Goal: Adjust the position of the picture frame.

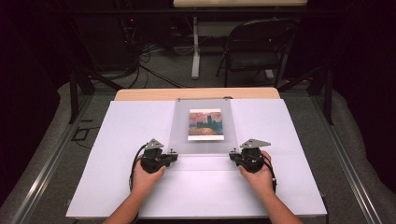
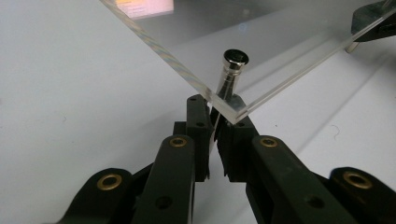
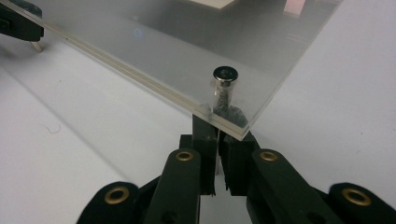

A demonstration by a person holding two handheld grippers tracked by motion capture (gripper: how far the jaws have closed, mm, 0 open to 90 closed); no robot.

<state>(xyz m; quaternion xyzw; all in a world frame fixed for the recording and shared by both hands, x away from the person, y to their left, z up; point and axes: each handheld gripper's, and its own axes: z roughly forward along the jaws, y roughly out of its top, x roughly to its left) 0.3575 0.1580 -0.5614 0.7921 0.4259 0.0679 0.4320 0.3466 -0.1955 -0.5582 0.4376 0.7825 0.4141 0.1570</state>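
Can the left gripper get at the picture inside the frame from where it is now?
Probably not. The left gripper is shut on the standoff post at the clear frame's near corner, and the picture lies farther back, apparently sandwiched between the acrylic sheets, so its face looks covered.

The clear rectangular acrylic panel spans the middle of the white-covered bench; bare surface lies open left, right and on the near side of it.

Clear acrylic frame (picture inside) lies on white table.
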